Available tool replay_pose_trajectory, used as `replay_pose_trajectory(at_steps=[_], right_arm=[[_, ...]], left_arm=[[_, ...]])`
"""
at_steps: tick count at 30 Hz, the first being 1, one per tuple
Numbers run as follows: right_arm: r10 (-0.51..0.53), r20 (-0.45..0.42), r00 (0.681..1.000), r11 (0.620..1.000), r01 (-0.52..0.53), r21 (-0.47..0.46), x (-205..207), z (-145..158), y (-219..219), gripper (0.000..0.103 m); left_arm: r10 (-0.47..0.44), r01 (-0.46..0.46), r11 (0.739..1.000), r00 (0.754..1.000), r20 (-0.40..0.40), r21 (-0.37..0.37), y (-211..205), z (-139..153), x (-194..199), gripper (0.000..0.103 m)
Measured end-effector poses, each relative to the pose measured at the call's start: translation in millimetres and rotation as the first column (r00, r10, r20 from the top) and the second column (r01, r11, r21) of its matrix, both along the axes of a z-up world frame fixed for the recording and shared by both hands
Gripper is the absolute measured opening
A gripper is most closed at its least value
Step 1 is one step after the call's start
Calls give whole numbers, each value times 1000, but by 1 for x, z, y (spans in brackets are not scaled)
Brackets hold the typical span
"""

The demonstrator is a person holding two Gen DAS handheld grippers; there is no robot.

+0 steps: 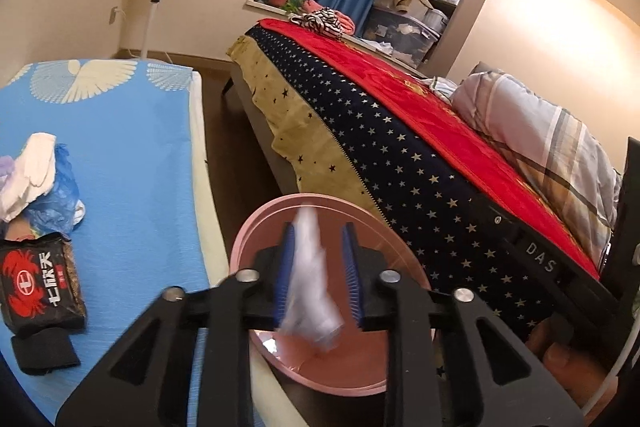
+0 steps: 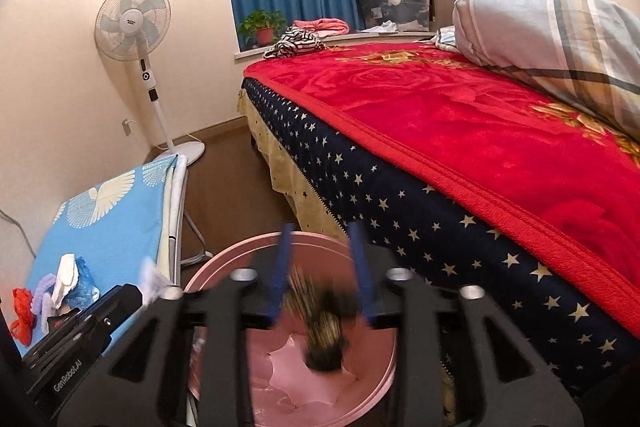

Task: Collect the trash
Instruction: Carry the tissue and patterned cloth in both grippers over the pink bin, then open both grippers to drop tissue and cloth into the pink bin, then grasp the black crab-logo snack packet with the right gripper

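Observation:
My left gripper (image 1: 318, 231) is open above the pink bin (image 1: 256, 239); a white crumpled piece of trash (image 1: 314, 287), blurred, hangs between its blue pads (image 1: 286, 271) over the bin. My right gripper (image 2: 322, 231) is open above the same pink bin (image 2: 224, 263); a dark, striped, blurred piece of trash (image 2: 322, 323) is between and below its pads over the bin's pink liner. More trash lies on the blue board: a black crab-print packet (image 1: 40, 285), white paper (image 1: 30, 171) and a blue plastic bag (image 1: 60, 195).
The blue ironing-board surface (image 1: 132, 155) stands left of the bin. The bed with red blanket (image 2: 460, 115) and starred side is on the right. A standing fan (image 2: 134, 23) is in the corner. The left gripper's body (image 2: 80, 339) shows at lower left.

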State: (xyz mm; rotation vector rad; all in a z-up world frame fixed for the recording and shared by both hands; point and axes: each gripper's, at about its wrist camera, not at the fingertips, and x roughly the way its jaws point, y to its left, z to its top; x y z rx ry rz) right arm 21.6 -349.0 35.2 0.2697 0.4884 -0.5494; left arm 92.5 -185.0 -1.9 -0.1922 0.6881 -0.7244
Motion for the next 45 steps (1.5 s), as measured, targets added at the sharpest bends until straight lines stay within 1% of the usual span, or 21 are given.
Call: replay_pose_trajectory(at_steps=[8,12,16,21,23,31,35,40,45], right_arm=[[31,22,999,999,-30,-26,-2,5,11,46],[75,26,997,997,-74,-34,0,6,21,46],[87,59,994,995,-83,-63,-4,10,31,46],[142,89,986,987,-134,-85,-8,16,42,46],[167,86,982,984,-161,-72,-8,17,45,46],[217,71,974,976,-215,-33,-7,14,56,46],[260,79,962,965,-260,-22,-4,12,68,46],[344,90,935,938,-345,1,5,5,90,46],[411,104,906,908,-417,46,17,-4,112,45]], left_arm=[[51,-51,999,999,19,15,15,6,-2,24],[78,-79,997,996,36,24,25,10,-4,25],[104,-106,994,993,54,35,38,15,-8,25],[141,-144,989,988,67,37,54,21,-12,25],[154,-158,987,985,72,40,60,22,-13,24],[198,-205,977,975,103,59,79,24,-23,25],[244,-254,965,962,123,73,98,22,-29,25],[309,-324,942,939,154,83,125,23,-33,25],[403,-418,903,903,149,96,157,17,-29,25]])
